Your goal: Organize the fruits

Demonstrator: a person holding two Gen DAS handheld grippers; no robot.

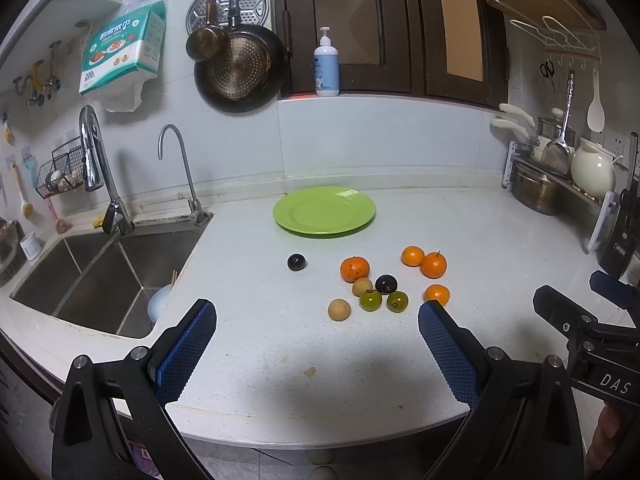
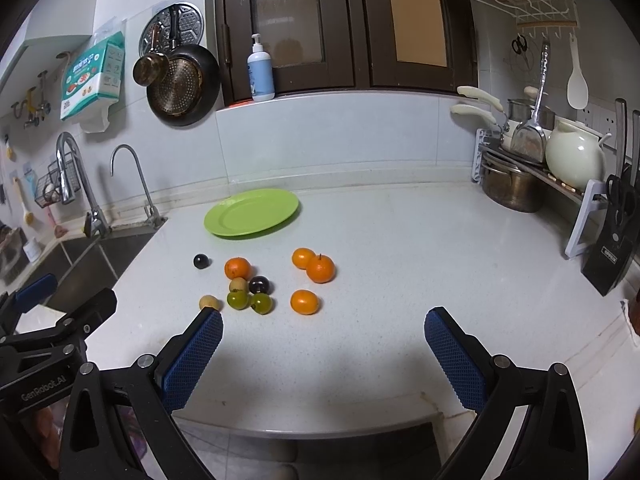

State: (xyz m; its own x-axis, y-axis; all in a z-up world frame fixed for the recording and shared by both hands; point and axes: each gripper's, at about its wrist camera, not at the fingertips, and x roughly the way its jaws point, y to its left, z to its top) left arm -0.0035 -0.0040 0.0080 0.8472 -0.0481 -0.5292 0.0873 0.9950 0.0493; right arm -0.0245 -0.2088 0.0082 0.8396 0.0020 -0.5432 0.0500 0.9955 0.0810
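Observation:
An empty green plate (image 1: 324, 210) (image 2: 251, 212) sits at the back of the white counter. In front of it lie several small fruits: oranges (image 1: 355, 269) (image 2: 305, 302), two dark plums (image 1: 297, 262) (image 2: 201, 261), two green fruits (image 1: 370, 300) (image 2: 238, 300) and two tan longans (image 1: 339, 309) (image 2: 209, 302). My left gripper (image 1: 316, 320) is open and empty, near the counter's front edge, short of the fruits. My right gripper (image 2: 323, 326) is open and empty, just in front of the fruit cluster. Each gripper shows at the edge of the other's view.
A steel sink (image 1: 92, 276) with two taps (image 1: 96, 168) lies left of the counter. A rack with pots, a cream kettle (image 2: 574, 156) and a knife block (image 2: 614, 240) lines the right side. A pan (image 1: 240, 68) hangs on the wall; a soap bottle (image 1: 327, 66) stands on the sill.

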